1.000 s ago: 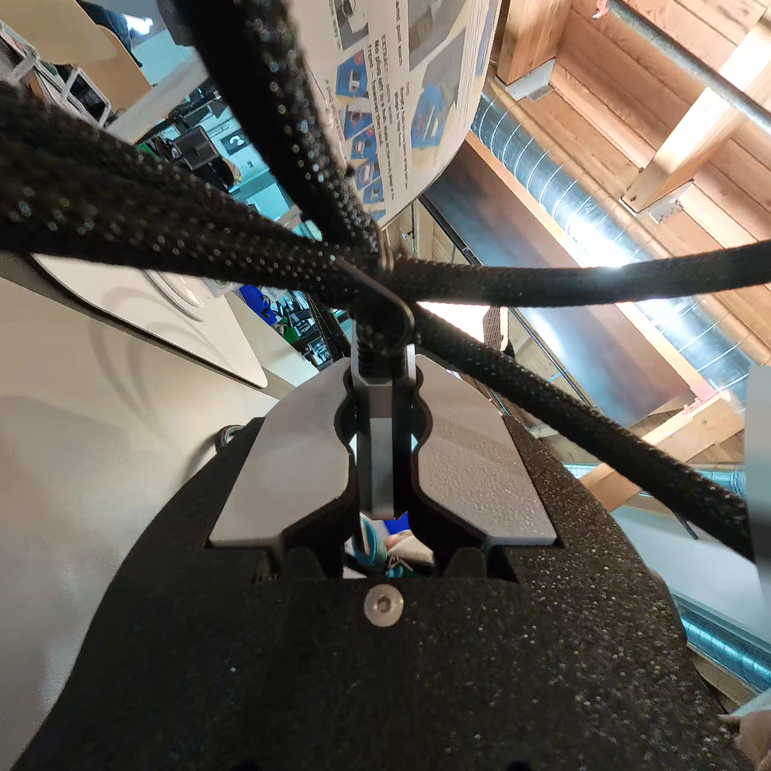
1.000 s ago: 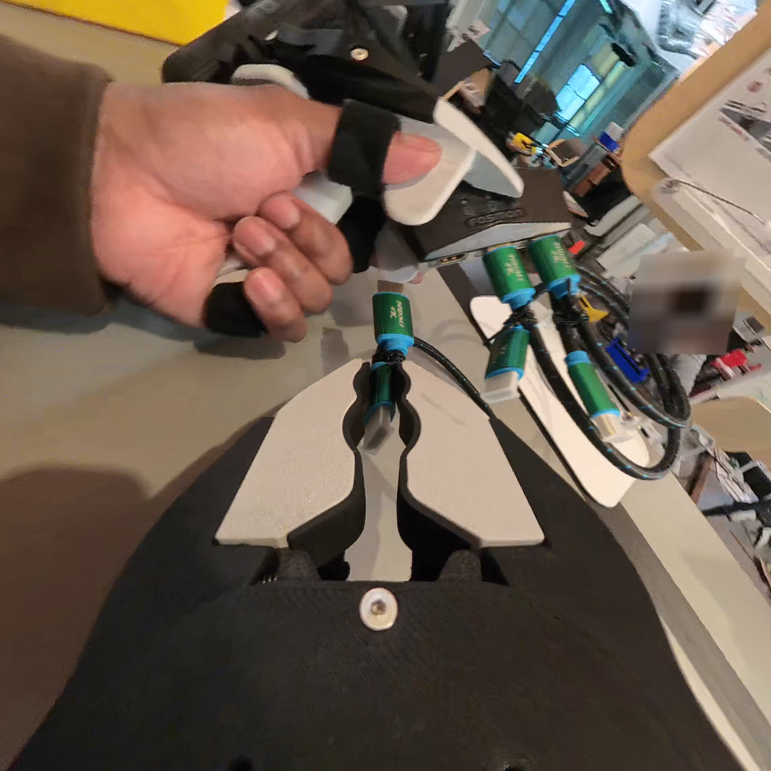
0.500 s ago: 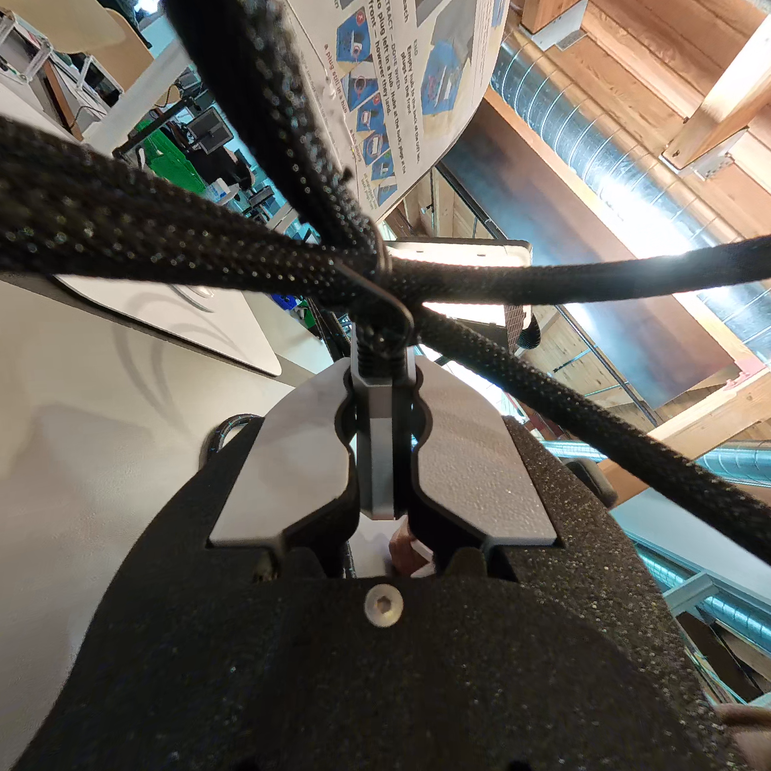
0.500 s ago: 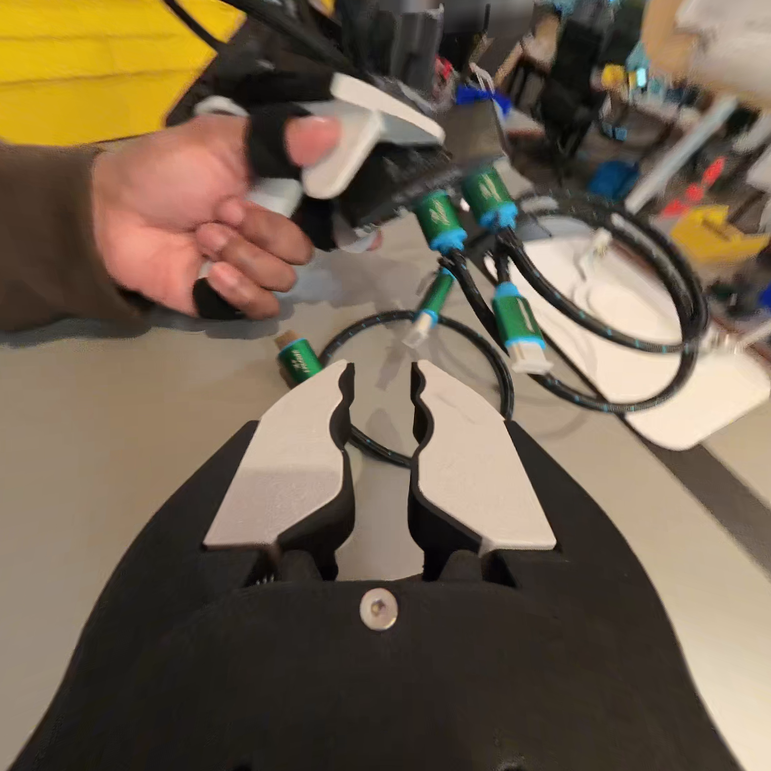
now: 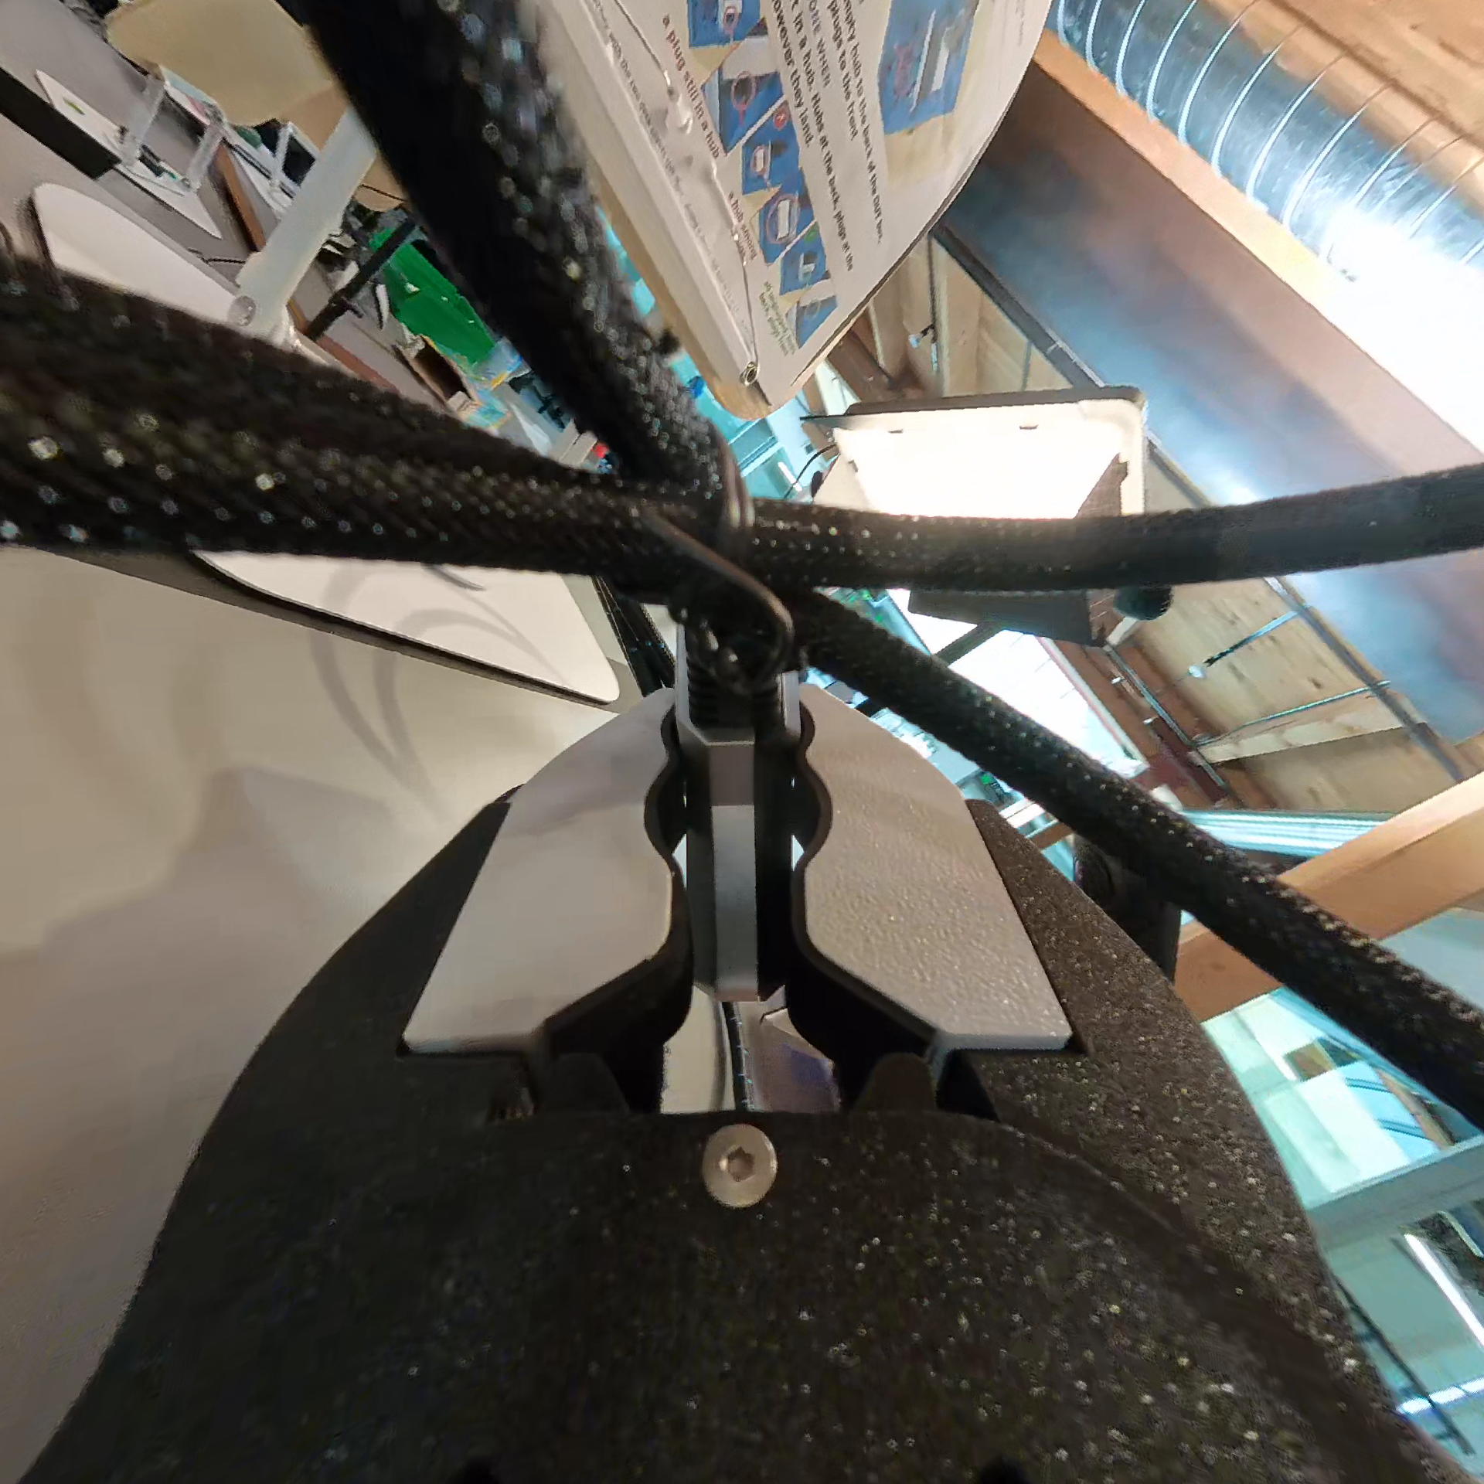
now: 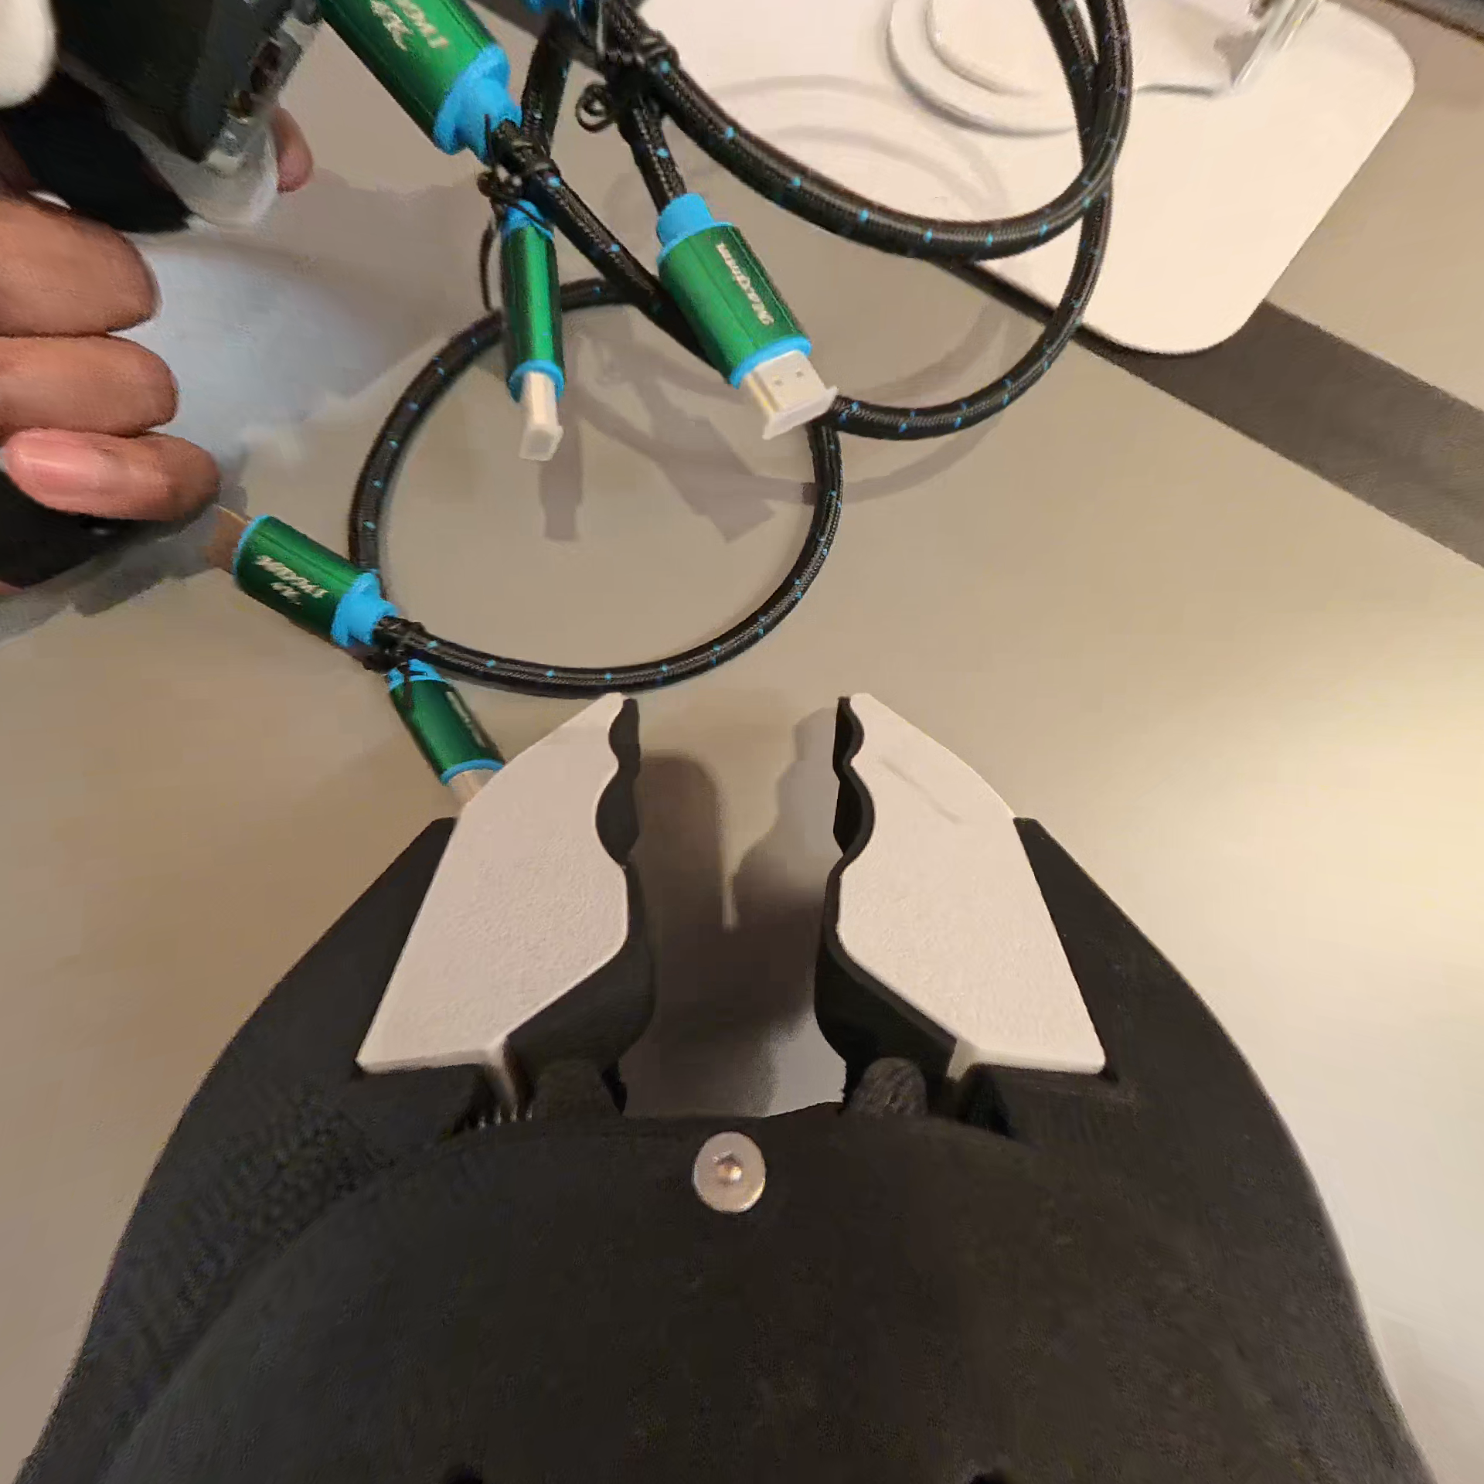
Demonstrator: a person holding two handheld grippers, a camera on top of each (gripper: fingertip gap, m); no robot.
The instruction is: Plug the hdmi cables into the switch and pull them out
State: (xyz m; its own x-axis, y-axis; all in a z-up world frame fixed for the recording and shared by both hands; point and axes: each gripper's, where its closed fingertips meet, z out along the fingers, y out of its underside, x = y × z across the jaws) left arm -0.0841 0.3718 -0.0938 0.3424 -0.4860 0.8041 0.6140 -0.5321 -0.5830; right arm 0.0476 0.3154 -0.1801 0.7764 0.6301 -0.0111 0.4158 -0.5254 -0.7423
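I am holding the left gripper (image 5: 735, 707) tilted up toward the ceiling, its two grey fingers (image 5: 562, 875) closed on a dark grey box-shaped device (image 5: 727, 819) that is standing edge-on between them. Both pads are pressing its flat sides, so it is sitting firm and its cable end is pointing away from me. Thick black braided cables (image 5: 1004, 554) are fanning out from that end, tied together by a thin black wire tie (image 5: 755, 594); gripping the body, not the cords, is keeping the ports free.

My right gripper (image 6: 735, 711) is hovering low over the beige table (image 6: 1124, 723), fingers spread wide with only bare tabletop between them. Just beyond its fingertips a loop of black cable flecked with blue (image 6: 642, 666) is lying flat. A green plug (image 6: 301, 574) at one end is pointing at the table's left edge, beside a person's hand (image 6: 80, 385). A smaller green plug (image 6: 446, 735) is tucked by my left finger, not touching it as far as I can tell. Further off, two more green plugs (image 6: 735, 309) are hanging above the table from cables plugged into the device near the top left corner of view. A white mat (image 6: 1164, 241) is lying toward the table's far right corner.

I am seeing no containers.
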